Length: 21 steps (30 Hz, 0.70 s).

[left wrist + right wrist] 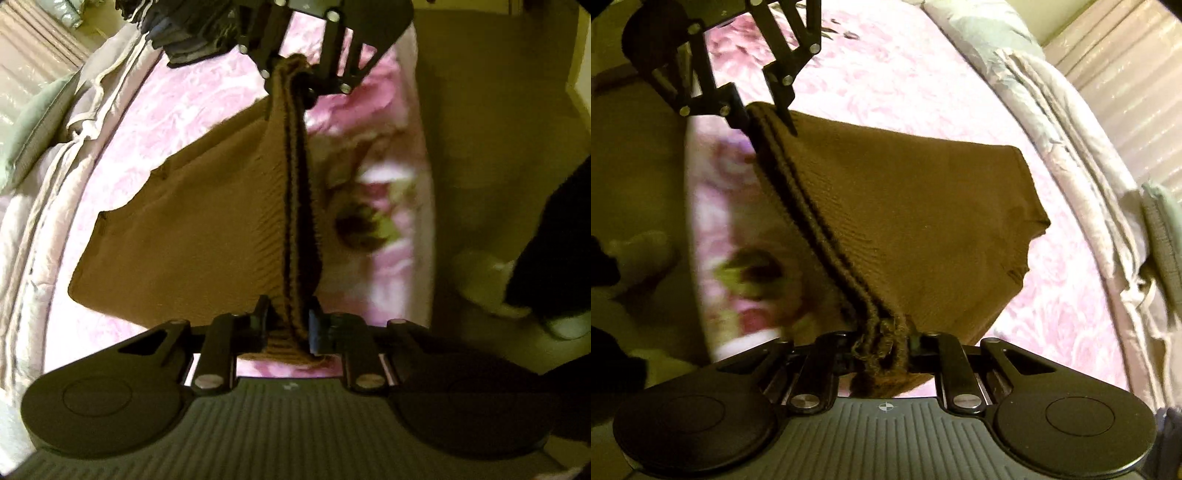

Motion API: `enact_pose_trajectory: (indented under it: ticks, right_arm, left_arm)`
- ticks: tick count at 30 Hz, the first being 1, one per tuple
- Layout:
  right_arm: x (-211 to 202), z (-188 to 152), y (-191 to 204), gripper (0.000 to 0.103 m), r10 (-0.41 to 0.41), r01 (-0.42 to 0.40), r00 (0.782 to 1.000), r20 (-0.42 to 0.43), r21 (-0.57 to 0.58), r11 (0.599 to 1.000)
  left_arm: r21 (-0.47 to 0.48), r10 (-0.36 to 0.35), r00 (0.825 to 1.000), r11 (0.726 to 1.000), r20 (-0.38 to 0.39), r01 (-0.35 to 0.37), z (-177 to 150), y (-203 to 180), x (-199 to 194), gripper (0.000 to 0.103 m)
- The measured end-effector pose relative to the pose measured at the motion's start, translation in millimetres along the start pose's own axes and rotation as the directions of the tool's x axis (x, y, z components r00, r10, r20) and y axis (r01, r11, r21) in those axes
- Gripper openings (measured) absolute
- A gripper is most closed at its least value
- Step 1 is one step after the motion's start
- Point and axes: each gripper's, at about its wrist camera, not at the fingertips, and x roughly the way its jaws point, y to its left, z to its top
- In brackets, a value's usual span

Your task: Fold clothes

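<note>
Brown knit garment point(192, 221) across the frame centre, stretched between both tools over pink floral bedspread point(192, 110), left gripper point(291, 325) at bottom centre clamped on one bunched ribbed edge, right gripper point(882, 339) at its own bottom centre clenched on the other end, folded grey blanket point(1071, 122) along the upper right

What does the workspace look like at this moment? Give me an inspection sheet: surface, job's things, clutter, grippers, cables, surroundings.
Surface: bed with pink flowered sheet.
Job's things: brown knitted garment, one bunched edge stretched between both grippers, the rest hanging down to the sheet.
Clutter: pale quilt bunched along the bed's far side; dark folded clothes at the edge of the left view.
Grippers: left gripper shut on the garment's edge; right gripper shut on the same edge.
Cables: nothing seen.
Surroundings: floor beside the bed; ribbed wall panel.
</note>
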Motion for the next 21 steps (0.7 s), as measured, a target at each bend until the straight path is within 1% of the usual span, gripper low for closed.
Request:
enact_pose_trajectory:
  ticks: [2,5,7,9,11,13,17,19,21]
  right_arm:
    - [-18.7,-0.2,9.6,0.014,0.06,-0.06,0.998,-0.009,0.016,0.998]
    - [-46.2,-0.3,29.0,0.014,0.158,-0.157,0.987,-0.026,0.033,0.987]
    - [-61.8,-0.5,37.3,0.014,0.212,-0.211,0.977,-0.034,0.054,0.976]
    - [-75.0,1.0,38.8,0.014,0.249,-0.246,0.968,-0.033,0.074,0.966]
    - [-84.3,4.7,30.9,0.014,0.264,-0.261,0.964,-0.02,0.098,0.96]
    - [-90.7,11.9,11.3,0.014,0.264,-0.263,0.965,0.008,0.126,0.957]
    - [-96.3,32.6,-51.3,0.014,0.237,-0.245,0.969,0.071,0.15,0.958]
    - [-90.8,45.1,-84.6,0.014,0.218,-0.23,0.972,0.089,0.149,0.962]
    - [-79.8,57.7,-113.8,0.014,0.203,-0.215,0.975,0.09,0.153,0.964]
  left_arm:
    - [-0.029,-0.07,0.998,0.997,0.009,0.07,0.2,-6.9,-18.2,0.015]
    - [-0.099,-0.187,0.982,0.977,0.024,0.188,0.0,-16.4,-45.0,0.015]
    - [-0.151,-0.241,0.97,0.958,0.032,0.243,1.0,-19.4,-61.2,0.015]
    - [-0.184,-0.269,0.963,0.945,0.03,0.27,4.4,-18.0,-74.2,0.015]
    - [-0.212,-0.263,0.964,0.941,0.022,0.262,10.3,-9.5,-82.4,0.015]
    - [-0.255,-0.237,0.971,0.938,0.014,0.233,17.3,10.5,-88.5,0.015]
    - [-0.347,-0.148,0.989,0.927,0.02,0.145,26.4,77.1,-96.9,0.015]
    - [-0.394,-0.093,0.995,0.914,0.03,0.098,27.6,113.2,-98.0,0.015]
    - [-0.432,-0.053,0.998,0.899,0.043,0.066,27.2,149.1,-95.0,0.015]
